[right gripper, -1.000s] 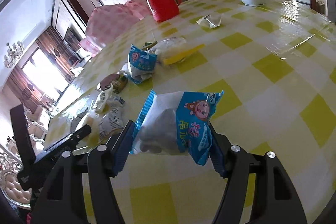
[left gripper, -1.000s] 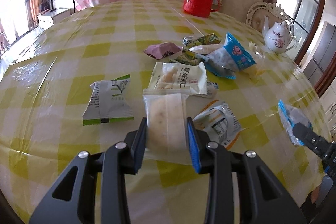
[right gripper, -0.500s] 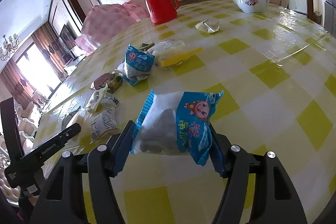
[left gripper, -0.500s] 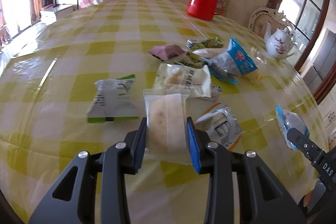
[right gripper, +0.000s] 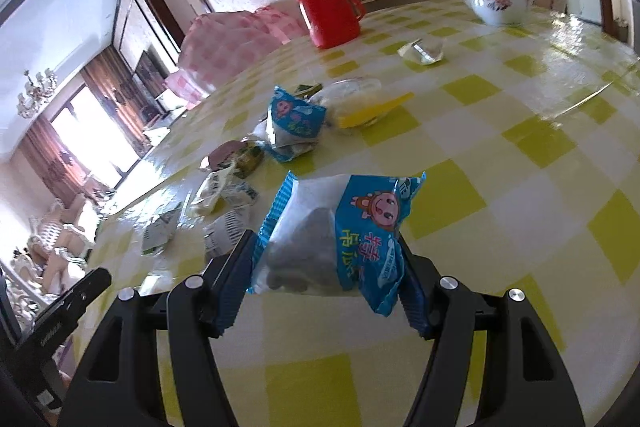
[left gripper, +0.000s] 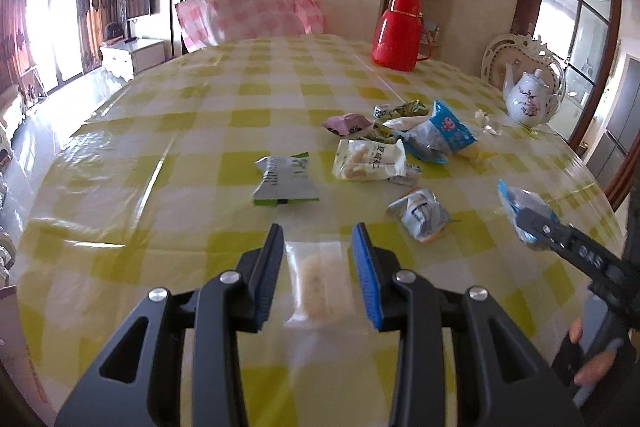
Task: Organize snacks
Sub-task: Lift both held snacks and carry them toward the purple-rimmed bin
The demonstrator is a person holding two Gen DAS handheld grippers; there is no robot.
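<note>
My left gripper (left gripper: 318, 239) is shut on a clear packet with a pale cake (left gripper: 316, 279), held above the yellow-checked table (left gripper: 192, 155) near its front edge. My right gripper (right gripper: 326, 247) is shut on a blue-and-white cartoon snack packet (right gripper: 336, 227), lifted off the cloth. In the left wrist view that gripper (left gripper: 536, 223) and its packet (left gripper: 516, 199) show at the right edge. Loose snacks lie in the middle: a green-and-white packet (left gripper: 286, 181), a white packet (left gripper: 370, 161), a second blue packet (left gripper: 440, 133), a pink one (left gripper: 346, 123) and a small white one (left gripper: 420, 215).
A red thermos (left gripper: 396, 31) stands at the back of the table and a flowered white teapot (left gripper: 528, 99) at the right. A crumpled wrapper (right gripper: 422, 51) lies near the teapot. A pink-checked cloth covers a chair (left gripper: 248, 11) behind the table.
My left gripper has drawn back and risen with the clear packet, so the pile of snacks looks farther away. The right gripper keeps its blue packet in the same place.
</note>
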